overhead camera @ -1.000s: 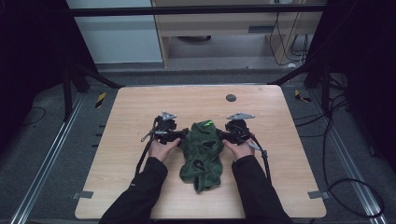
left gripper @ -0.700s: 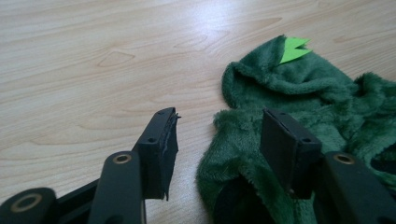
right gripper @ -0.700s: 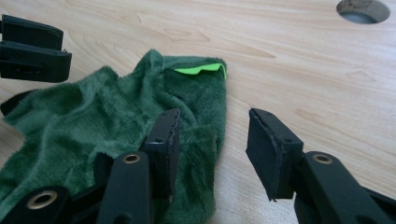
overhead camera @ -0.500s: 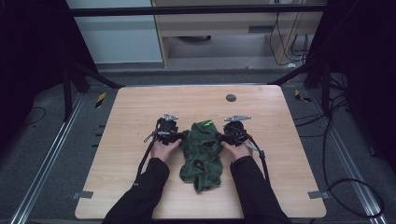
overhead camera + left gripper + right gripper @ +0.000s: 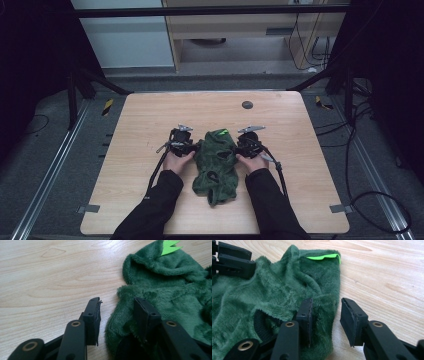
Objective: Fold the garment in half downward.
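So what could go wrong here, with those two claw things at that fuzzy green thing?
Both the left gripper and right gripper stand open across an edge of the green plush garment. Each straddles only a thin edge, so a closing pinch might catch just pile and slip off. The garment lies bunched, so lifting could raise it lopsided, folds still tangled.

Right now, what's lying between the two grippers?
In the high view, the green plush garment lies between the left gripper and right gripper, both open at its edges.

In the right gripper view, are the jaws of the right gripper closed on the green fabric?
No, the right gripper stands open: one jaw rests on the green fleece garment, the other over the bare table.
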The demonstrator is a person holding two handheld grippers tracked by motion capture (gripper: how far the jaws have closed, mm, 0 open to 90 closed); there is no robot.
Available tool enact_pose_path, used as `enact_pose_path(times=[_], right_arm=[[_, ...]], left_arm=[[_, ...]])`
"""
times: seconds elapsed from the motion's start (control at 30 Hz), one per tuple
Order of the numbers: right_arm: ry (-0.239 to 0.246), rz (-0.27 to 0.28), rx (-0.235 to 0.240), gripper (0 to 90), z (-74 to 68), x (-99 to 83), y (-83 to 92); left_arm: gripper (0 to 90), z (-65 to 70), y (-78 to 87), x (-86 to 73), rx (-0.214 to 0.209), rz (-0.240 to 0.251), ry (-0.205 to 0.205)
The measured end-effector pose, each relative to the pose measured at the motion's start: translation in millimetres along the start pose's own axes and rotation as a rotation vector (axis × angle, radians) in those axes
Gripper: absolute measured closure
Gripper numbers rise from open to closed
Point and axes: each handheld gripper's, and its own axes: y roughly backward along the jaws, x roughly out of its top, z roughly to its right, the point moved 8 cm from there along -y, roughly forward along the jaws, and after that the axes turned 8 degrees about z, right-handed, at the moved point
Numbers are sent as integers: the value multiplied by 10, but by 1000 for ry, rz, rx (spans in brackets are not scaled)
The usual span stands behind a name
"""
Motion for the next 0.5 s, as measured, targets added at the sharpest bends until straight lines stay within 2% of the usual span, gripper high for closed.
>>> enact_pose_path(times=[0.3,0.5], right_arm=[[-2,-20,9,706,-21,-39,-30],[-4,-36,11,782,-34,-62,-42]], left_arm=[[677,33,-22,-16,-1,-9,-6],[812,94,-32,-23,0,-12,-13]])
